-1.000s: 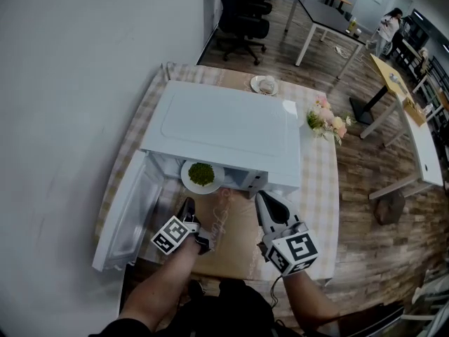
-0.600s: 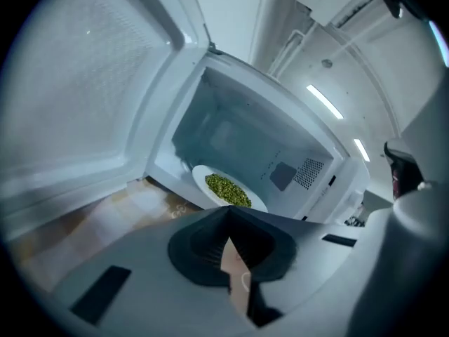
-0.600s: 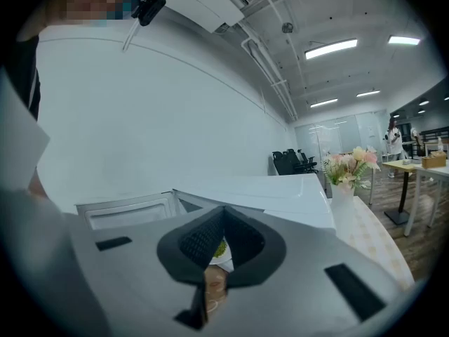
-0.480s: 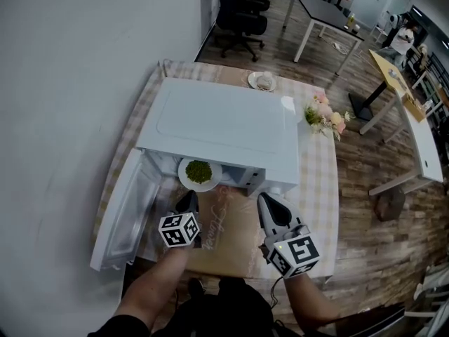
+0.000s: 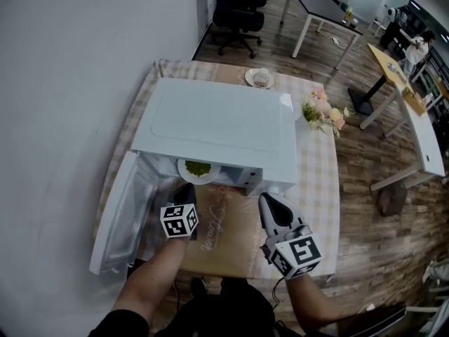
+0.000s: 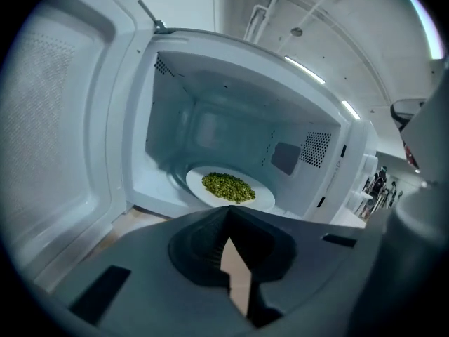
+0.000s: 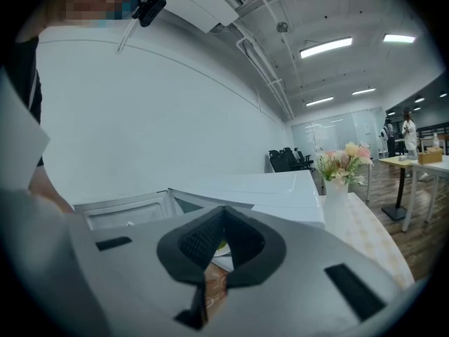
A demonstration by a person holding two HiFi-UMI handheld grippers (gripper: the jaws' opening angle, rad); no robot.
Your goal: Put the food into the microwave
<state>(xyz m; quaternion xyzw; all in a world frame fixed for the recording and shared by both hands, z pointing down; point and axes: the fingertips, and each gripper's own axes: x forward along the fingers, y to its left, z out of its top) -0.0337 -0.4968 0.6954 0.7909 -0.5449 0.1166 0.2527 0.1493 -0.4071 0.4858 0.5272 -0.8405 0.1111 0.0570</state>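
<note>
Since a second ago the left claw (image 5: 186, 190) has rolled so its marker cube faces upward and has drawn a little back from the microwave (image 5: 217, 121), while the plate (image 5: 184, 170) of green food (image 5: 198, 168) now sits deeper inside the cavity, only its front part showing under the top edge in the head view. In the left gripper view the plate (image 6: 263, 199) lies on the oven floor just beyond the left claw (image 6: 228, 211), apart from it, with the door (image 5: 119, 216) swung wide on the left. Its jaws are pressed together at the tips and hold nothing. The right claw (image 5: 266, 201) hovers over the desk (image 5: 319, 181) before the microwave's right front corner, jaws likewise pressed together and empty.
</note>
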